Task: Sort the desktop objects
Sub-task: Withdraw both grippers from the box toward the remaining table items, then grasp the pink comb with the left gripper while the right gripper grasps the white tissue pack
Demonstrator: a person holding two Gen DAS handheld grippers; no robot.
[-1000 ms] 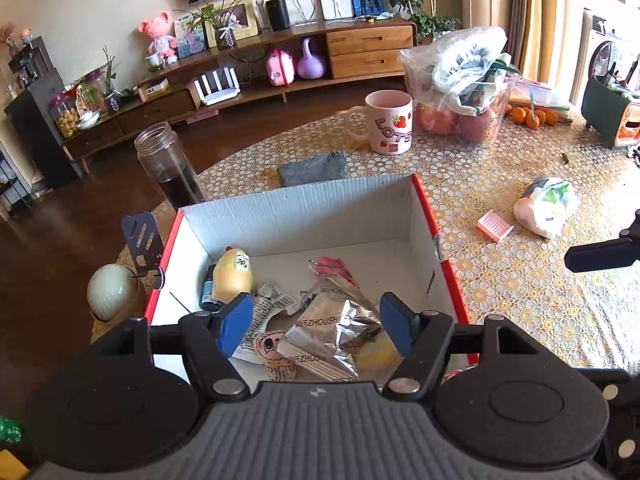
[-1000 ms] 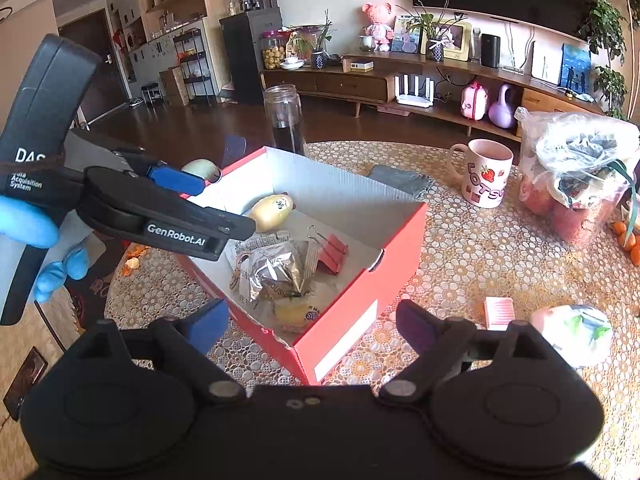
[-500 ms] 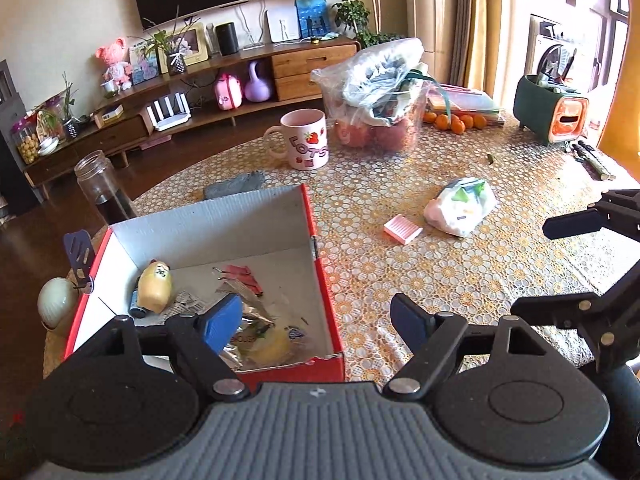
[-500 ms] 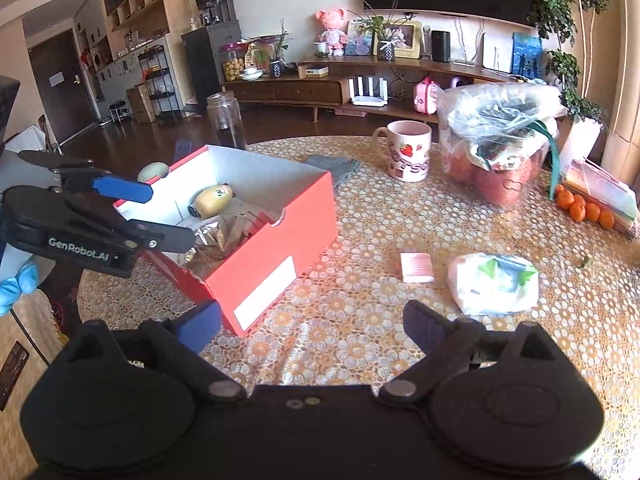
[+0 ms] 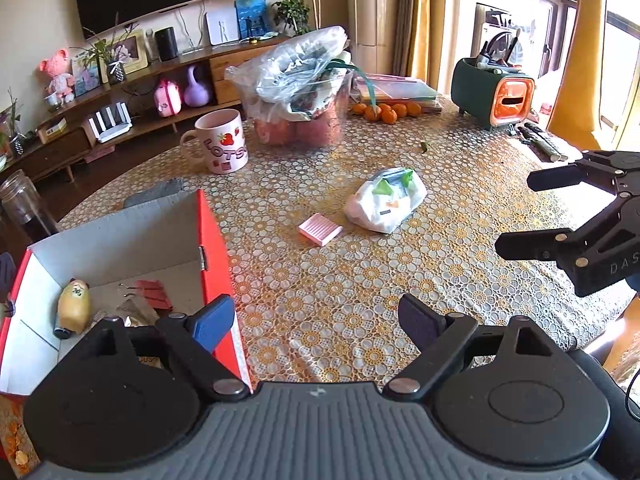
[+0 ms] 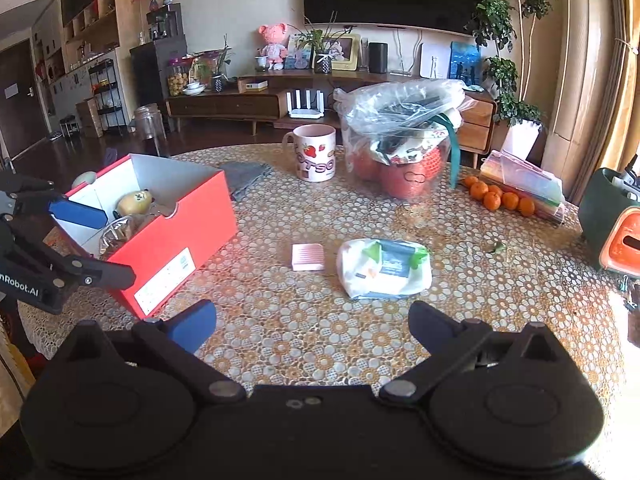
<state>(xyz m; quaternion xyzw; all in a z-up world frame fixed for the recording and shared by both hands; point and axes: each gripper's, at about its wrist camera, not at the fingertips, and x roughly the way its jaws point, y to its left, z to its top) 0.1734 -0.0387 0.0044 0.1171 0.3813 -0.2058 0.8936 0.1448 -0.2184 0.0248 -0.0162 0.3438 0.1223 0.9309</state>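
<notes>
A red box point(image 5: 212, 240) with a white inside stands at the table's left and holds a yellow toy bottle point(image 5: 74, 308), foil packets and red clips. On the tablecloth to its right lie a pink ridged pad point(image 5: 320, 229) and a white wipes packet point(image 5: 384, 200). My left gripper point(image 5: 316, 320) hovers over the box's right wall and the cloth, its jaws opening with nothing between them. My right gripper point(image 6: 312, 324) hangs just short of the pink pad point(image 6: 307, 257) and the wipes packet point(image 6: 384, 268), jaws also opening and empty. Each gripper shows in the other's view: right gripper point(image 5: 516, 214), left gripper point(image 6: 116, 246).
At the back stand a strawberry mug point(image 5: 224, 146), a plastic-wrapped tub of fruit point(image 5: 300, 92), several oranges point(image 5: 384, 111) and a green and orange organizer point(image 5: 492, 92). A grey cloth point(image 6: 248, 174) lies behind the box. A glass jar point(image 5: 20, 204) stands at the far left edge.
Both views have swung from the box toward the table's middle, bringing the pink pad and wipes packet nearer. Both grippers' jaws have widened.
</notes>
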